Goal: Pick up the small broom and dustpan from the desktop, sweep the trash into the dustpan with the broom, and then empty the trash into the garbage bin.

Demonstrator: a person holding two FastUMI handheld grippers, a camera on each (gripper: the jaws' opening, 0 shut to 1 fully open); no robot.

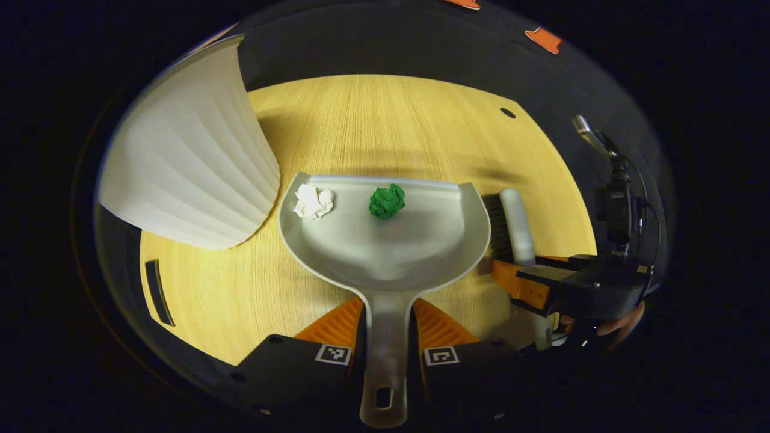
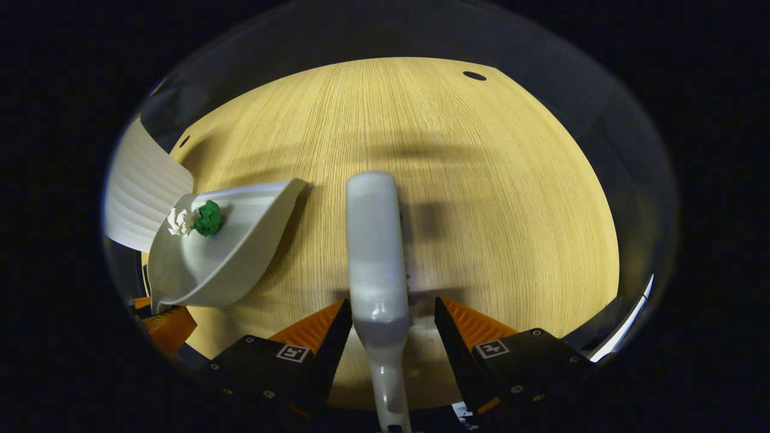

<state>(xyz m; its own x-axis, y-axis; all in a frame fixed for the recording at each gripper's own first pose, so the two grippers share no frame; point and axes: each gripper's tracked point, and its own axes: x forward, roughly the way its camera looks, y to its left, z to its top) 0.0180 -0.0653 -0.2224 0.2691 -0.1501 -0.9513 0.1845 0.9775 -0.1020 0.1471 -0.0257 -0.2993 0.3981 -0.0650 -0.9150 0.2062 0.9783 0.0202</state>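
Observation:
The grey dustpan [image 1: 385, 252] points forward over the wooden desktop [image 1: 391, 120], and my left gripper [image 1: 388, 304] is shut on its handle. A white paper ball [image 1: 313, 201] and a green paper ball [image 1: 387, 201] lie near the pan's front lip. To its right the small broom [image 1: 514, 228] is held by my right gripper [image 1: 520, 282]. In the right gripper view the broom [image 2: 376, 240] runs forward from between the fingers of my right gripper [image 2: 391, 300], casting a shadow on the desktop [image 2: 481, 180]. At the left are the tilted dustpan [image 2: 228, 252], both paper balls and my left gripper [image 2: 159, 319].
The white ribbed garbage bin [image 1: 192, 150] stands just left of the dustpan, also seen as the bin [image 2: 141, 192] at the far left. A small round hole [image 1: 508, 112] marks the desktop's far right. A hand [image 1: 622, 325] holds the right gripper.

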